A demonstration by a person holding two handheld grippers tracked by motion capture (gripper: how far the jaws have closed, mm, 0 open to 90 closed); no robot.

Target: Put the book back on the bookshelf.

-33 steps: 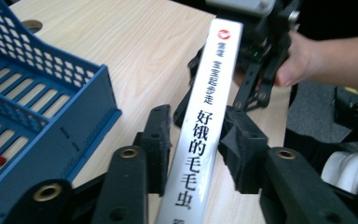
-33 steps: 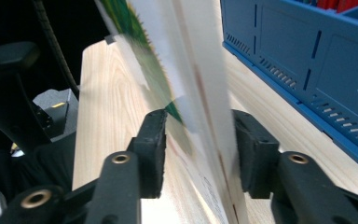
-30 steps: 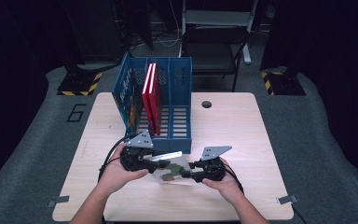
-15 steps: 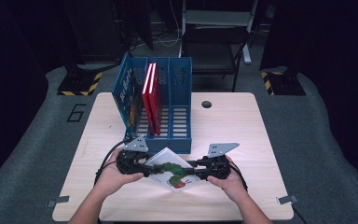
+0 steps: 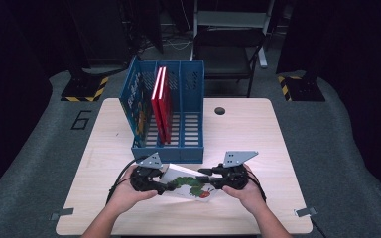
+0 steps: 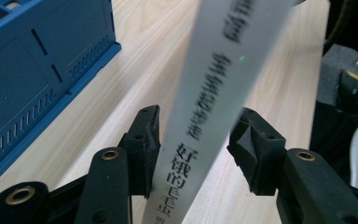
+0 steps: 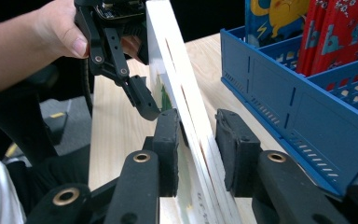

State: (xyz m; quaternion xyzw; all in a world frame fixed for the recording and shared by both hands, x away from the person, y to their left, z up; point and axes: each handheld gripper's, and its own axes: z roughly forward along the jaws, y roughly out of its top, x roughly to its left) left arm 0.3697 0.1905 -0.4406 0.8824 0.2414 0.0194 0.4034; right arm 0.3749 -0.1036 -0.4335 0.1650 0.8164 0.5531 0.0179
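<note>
Since a second ago the book [image 5: 188, 182] has tipped from nearly edge-on to lying flatter, cover up, so the caterpillar picture now faces the high camera, and both hands have slid a bit toward the near edge of the table [image 5: 278, 148]. It sits between the two grippers, just in front of the blue rack [image 5: 191, 148], not in a slot yet. Left gripper [image 6: 196, 140] has the spine running up between its jaws; one jaw looks to be touching the spine, but there's a visible gap on the other side, so I'd call that a loose hold, not a real clamp. Right gripper [image 7: 196, 140] straddles the page edge with jaws set narrow, one pad against the book and a sliver of space at the other, so again more of a cradle than a pinch. My guess is that holding it from both ends like this is for turning it and getting it upright, since the rack already has two red books [image 5: 162, 104] standing in one compartment and another leaning against its left wall. Next probably calls for standing it on edge and lining it up with a free compartment.
</note>
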